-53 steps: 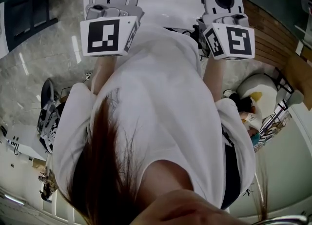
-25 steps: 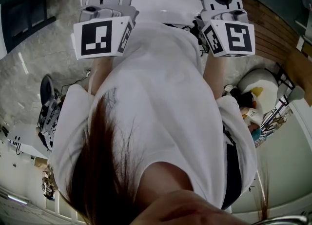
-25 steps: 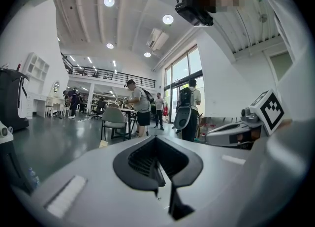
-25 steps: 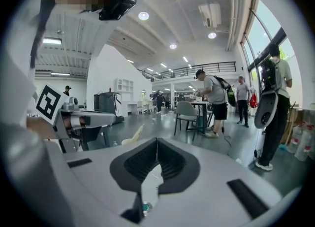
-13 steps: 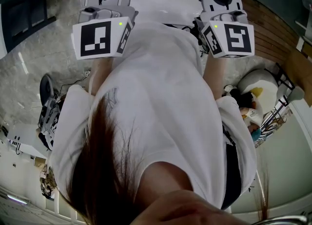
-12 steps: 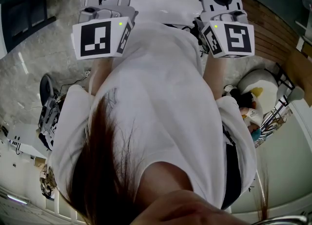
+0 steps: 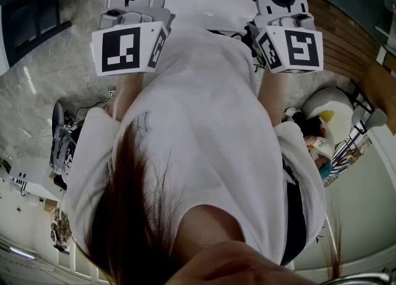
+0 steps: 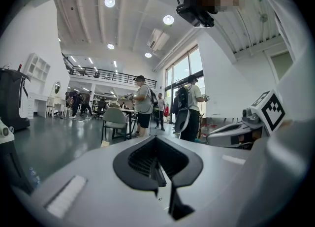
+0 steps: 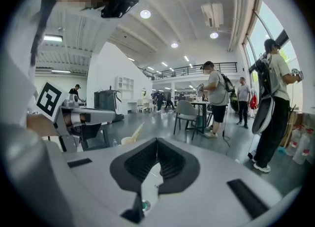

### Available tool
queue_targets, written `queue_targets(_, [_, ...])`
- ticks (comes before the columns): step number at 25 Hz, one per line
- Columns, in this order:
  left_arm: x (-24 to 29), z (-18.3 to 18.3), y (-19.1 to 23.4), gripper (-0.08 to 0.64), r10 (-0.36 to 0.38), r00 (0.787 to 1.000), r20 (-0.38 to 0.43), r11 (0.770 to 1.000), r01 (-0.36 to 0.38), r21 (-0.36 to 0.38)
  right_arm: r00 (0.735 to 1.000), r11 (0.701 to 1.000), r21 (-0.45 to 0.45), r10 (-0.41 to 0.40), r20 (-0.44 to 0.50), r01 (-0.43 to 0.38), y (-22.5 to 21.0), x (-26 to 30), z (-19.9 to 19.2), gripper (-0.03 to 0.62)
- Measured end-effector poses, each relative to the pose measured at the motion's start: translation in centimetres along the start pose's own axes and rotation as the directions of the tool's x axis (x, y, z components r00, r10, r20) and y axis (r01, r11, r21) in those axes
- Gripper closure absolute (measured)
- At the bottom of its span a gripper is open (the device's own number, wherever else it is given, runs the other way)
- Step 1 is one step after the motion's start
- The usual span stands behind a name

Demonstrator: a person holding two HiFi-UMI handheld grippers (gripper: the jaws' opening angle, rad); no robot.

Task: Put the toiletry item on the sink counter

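Fig. Head and gripper views. The grey plastic left gripper (image 8: 156,145) and grey plastic right gripper (image 9: 156,143) are held side by side before a white shirt (image 7: 210,123); both pairs of jaws are pressed together, empty (the toiletry item appears in no view).

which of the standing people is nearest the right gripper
The person at the far right, in dark trousers with a bag on the back. The person in a cap and the one beside look smaller, farther back.
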State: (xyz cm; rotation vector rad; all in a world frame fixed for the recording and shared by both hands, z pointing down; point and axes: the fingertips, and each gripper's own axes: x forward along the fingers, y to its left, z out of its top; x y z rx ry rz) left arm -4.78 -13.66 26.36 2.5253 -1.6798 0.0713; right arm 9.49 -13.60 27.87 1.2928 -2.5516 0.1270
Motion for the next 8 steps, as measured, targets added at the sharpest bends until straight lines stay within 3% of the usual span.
queue_targets(8, [0.01, 0.11, -0.06, 0.551, -0.002, 1.000, 0.001, 1.000, 0.002, 0.001, 1.000, 1.000, -0.001, -0.003, -0.001, 0.003, -0.07, -0.09, 0.04, 0.583])
